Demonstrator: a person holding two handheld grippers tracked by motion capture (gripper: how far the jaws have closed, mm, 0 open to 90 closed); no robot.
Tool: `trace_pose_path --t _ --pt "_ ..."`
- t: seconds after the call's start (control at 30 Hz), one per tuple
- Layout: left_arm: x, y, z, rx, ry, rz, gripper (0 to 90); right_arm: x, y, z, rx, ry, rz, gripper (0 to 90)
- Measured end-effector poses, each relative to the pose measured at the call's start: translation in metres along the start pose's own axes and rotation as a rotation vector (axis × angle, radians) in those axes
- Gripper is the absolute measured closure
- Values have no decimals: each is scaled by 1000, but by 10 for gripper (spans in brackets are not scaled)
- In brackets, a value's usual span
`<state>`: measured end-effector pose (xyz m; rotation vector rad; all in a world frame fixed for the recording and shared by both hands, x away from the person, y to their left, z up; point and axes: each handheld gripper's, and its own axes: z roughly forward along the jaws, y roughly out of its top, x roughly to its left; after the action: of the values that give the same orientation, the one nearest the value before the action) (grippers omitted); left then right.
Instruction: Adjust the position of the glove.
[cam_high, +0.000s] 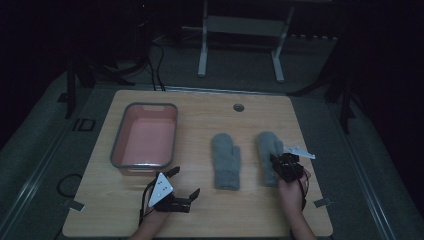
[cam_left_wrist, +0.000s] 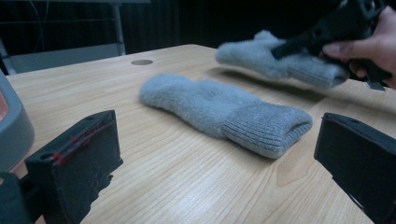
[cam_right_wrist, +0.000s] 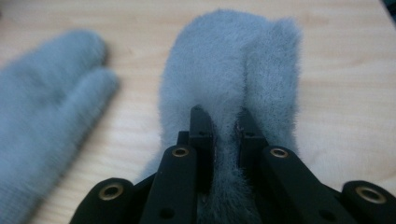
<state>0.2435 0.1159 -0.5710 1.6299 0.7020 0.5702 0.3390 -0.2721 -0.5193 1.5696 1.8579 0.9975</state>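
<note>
- The right mitten (cam_right_wrist: 229, 70) is pinched mid-body by the right tongs (cam_right_wrist: 223, 126), lifted slightly off the bench (cam_high: 210, 210) at the right.
- The left tongs (cam_high: 186, 184) are held wide apart, likely readied.
- The left mitten (cam_high: 225, 160) lies flat mid-bench; a tub (cam_high: 120, 145) sits far left.

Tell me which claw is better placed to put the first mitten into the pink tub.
Probably the right claw: its jaws are pinched on the right mitten, already raised off the table. The left claw is open and holds nothing, though it is nearer the tub.
</note>
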Motion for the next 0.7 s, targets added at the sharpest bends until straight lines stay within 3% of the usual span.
trace_pose_path --t 0.13,0.17,0.33,0.53,0.7 --pt "0 0 0 0 0 0 7 10 10 -5 -21 5 13 816" --pt "0 0 0 0 0 1 7 20 17 -8 -38 7 14 815" --pt "0 0 0 0 0 -1 7 44 29 -13 -57 46 29 816" --pt "0 0 0 -1 0 -1 7 75 37 -18 -56 99 91 816" --pt "0 0 0 -1 -2 -2 7 103 36 -13 -34 122 80 815"
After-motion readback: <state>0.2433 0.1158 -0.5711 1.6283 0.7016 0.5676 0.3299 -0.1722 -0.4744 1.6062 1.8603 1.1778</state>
